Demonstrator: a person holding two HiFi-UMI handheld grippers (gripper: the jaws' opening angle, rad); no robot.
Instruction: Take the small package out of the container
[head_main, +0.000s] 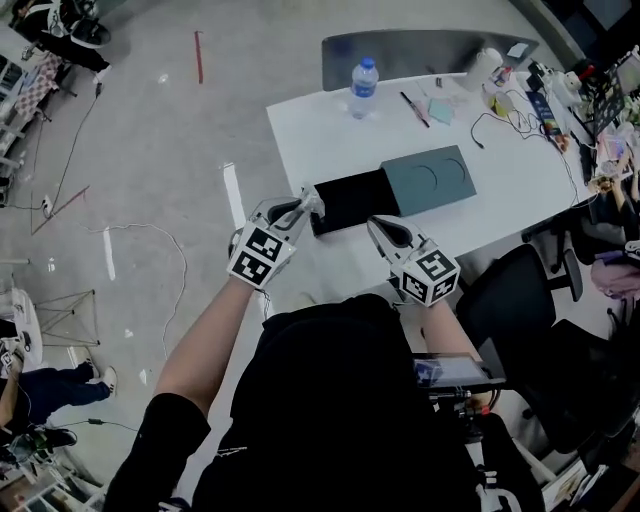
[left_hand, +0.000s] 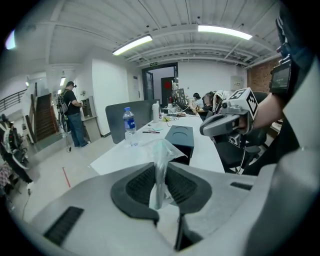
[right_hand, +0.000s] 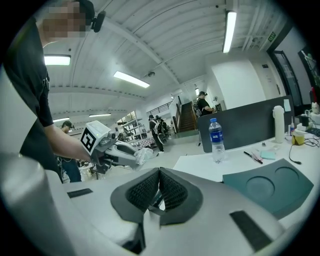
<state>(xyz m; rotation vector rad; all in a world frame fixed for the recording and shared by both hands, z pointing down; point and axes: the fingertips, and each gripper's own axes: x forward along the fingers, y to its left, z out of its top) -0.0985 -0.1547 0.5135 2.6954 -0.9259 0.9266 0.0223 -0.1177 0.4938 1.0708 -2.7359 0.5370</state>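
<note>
Package (left_hand: 161, 152) is our subject, but shall we go down by size and start with the table (head_main: 300, 140)?

Second: Agreed. We find it white, with the container (head_main: 350, 200) lying on it toward the near edge: a black tray drawn partway out of a grey-green sleeve (head_main: 440, 180).

First: And the two tools?

Second: We note the left gripper (head_main: 312, 200) at the open end of the tray. Its fingers (left_hand: 140, 187) are partly closed and pinch the package between them. The right gripper (head_main: 373, 223) hangs just beside the tray's near side, apart from the left one. Its own view shows its jaws pressed together at the tips, holding nothing.

First: The bottle (head_main: 364, 88)?

Second: Upright at the table's far edge, well apart from the container.

First: Then the package itself.

Second: We record a small clear plastic bag, crumpled, clamped by its lower part with the top sticking out beyond the jaws. In the right gripper view it sits in the air at the left gripper's tip. In the left gripper view the container lies beyond it, apart from it.
</note>
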